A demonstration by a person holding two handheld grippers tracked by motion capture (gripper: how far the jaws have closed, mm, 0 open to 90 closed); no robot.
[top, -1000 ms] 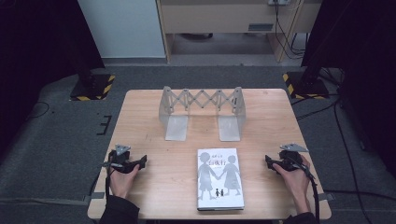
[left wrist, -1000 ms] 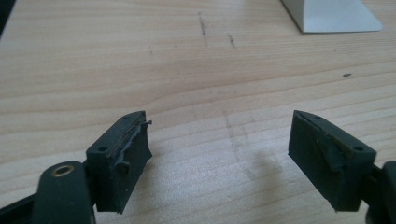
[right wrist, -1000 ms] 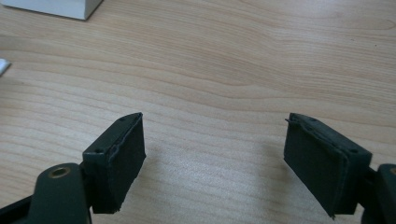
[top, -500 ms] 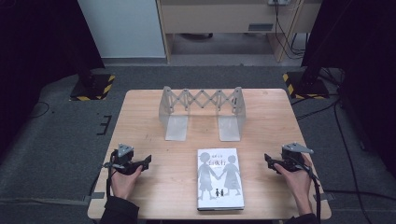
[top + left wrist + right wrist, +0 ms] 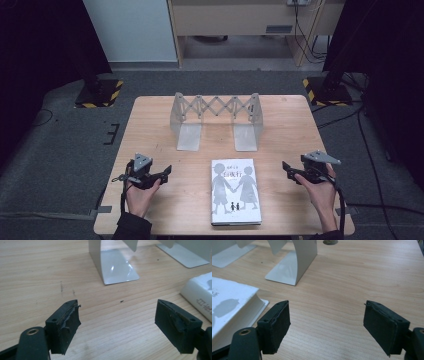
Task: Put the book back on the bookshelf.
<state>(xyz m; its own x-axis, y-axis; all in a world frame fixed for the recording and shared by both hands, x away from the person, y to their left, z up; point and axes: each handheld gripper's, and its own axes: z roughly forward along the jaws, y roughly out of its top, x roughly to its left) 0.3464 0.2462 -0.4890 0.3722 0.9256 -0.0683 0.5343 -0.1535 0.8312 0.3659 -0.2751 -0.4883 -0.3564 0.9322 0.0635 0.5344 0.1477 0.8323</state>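
The book [image 5: 235,191] lay flat, cover up, on the near middle of the desk [image 5: 295,125], just in front of the 2 metal feet of the rack [image 5: 216,119], an expanding bookend with a scissor lattice between its uprights. The left claw [image 5: 162,172] hovered well to the left of the book and the right claw [image 5: 288,169] well to its right, each pointing inward toward it; in the gripper views both stood wide open with nothing between the pads [image 5: 71,326], only bare wood. The step in hand looked like an approach to the book from both sides. To do it well, each claw would need to come down low and level so 1 jaw could slide under the cover edge, since a flat book offers little to pinch from above. Closing on the long edges at about mid-length would likely keep it from sagging or fanning open. Lifting with both sides together should keep it from twisting, and the rack's slot behind looked the likely place for it.
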